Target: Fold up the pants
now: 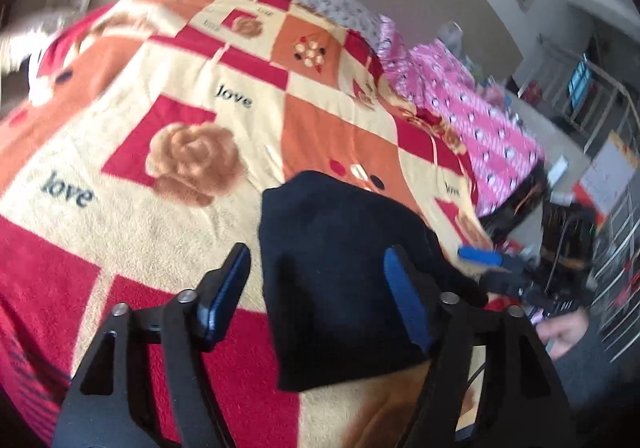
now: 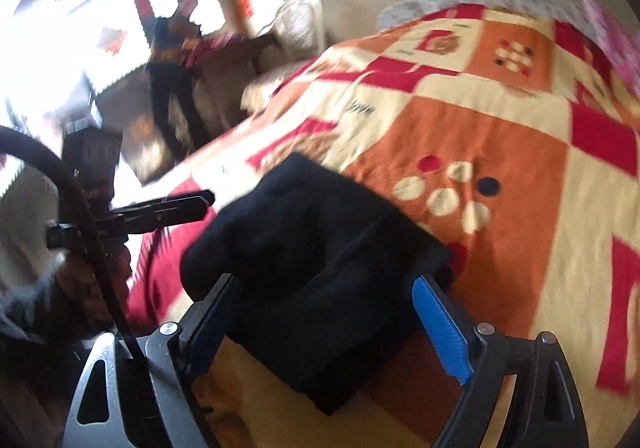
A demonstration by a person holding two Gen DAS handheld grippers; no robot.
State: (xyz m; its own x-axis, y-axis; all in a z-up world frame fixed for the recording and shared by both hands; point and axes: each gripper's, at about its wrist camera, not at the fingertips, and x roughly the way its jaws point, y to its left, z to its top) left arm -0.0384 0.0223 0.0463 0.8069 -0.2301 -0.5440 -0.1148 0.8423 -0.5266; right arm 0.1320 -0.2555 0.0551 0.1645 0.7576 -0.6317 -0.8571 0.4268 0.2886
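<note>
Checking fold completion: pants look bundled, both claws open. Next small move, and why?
Probably back both claws away. The black fabric pants lie as a compact folded stack on the red, orange and cream patterned blanket; left claw and right claw stand open, not pressing the cloth.

The left wrist view looks forward and down along its own black two-finger gripper (image 1: 316,292), close above the folded black pants (image 1: 344,248) on the red, orange and cream patchwork blanket (image 1: 160,151), facing the bed's far end. The right wrist view looks down equally near between its blue-padded gripper (image 2: 332,316), facing the same bed. Both share pants and blanket.
</note>
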